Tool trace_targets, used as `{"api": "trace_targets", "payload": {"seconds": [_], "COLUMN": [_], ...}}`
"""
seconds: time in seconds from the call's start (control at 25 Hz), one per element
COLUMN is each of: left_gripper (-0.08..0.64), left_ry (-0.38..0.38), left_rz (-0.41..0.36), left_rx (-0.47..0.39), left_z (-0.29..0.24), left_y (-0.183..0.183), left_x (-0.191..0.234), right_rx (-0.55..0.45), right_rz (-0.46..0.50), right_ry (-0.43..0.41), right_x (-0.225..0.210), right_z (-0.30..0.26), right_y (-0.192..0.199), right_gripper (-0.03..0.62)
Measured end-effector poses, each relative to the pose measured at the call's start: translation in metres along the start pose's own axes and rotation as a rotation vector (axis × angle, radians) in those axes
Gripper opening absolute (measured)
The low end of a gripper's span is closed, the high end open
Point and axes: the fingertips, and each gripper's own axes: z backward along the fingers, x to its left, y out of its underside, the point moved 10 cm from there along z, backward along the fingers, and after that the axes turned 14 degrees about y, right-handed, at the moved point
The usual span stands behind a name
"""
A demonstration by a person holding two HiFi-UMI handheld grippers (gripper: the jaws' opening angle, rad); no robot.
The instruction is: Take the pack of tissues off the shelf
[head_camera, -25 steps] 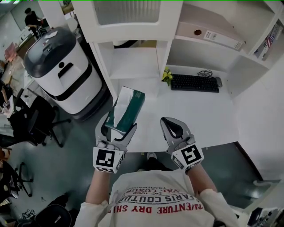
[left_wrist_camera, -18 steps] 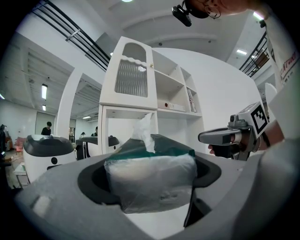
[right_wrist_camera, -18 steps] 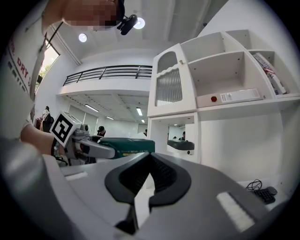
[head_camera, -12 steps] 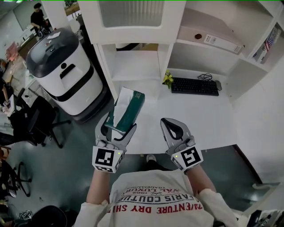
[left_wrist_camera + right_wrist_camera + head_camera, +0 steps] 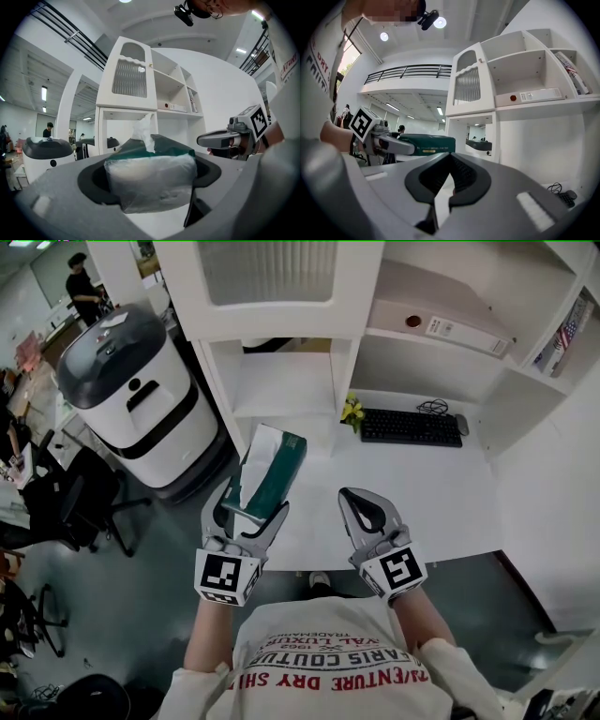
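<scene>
The pack of tissues [image 5: 267,472] is a green and white soft pack, held off the shelf and out over the desk's left edge. My left gripper [image 5: 251,512] is shut on its near end. In the left gripper view the pack [image 5: 150,176] fills the gap between the jaws, a white tissue sticking up from its top. My right gripper [image 5: 367,509] hovers over the desk's front edge, shut with nothing in it. The right gripper view shows the pack [image 5: 429,143] in the left gripper [image 5: 393,145] at the left.
The white shelf unit [image 5: 281,381] stands behind a white desk [image 5: 422,493] with a black keyboard [image 5: 411,426] and a small yellow plant [image 5: 352,411]. A binder [image 5: 450,324] lies on an upper shelf. A white and grey robot [image 5: 131,390] stands left, with office chairs nearby.
Both grippers hold almost still, the left one keeping the tissue pack. The view has shifted slightly.
</scene>
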Motion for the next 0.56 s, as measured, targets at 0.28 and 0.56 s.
{"api": "trace_targets", "payload": {"seconds": [0.28,0.56], "left_gripper": [0.43,0.43], "left_ry": [0.002,-0.02], "left_rz": [0.0,0.017], "left_rx": [0.001,-0.01], "left_z": [-0.007,-0.014], "left_y": [0.0,0.001], "left_x": [-0.003,0.0], "right_rx": [-0.009,-0.013], "right_rz": [-0.001,-0.02], "right_ry": [-0.019,-0.011], "right_x": [0.001,-0.011], "right_z": [-0.007,-0.011], "right_y": [-0.001,0.003], "right_gripper": [0.002,0.002]}}
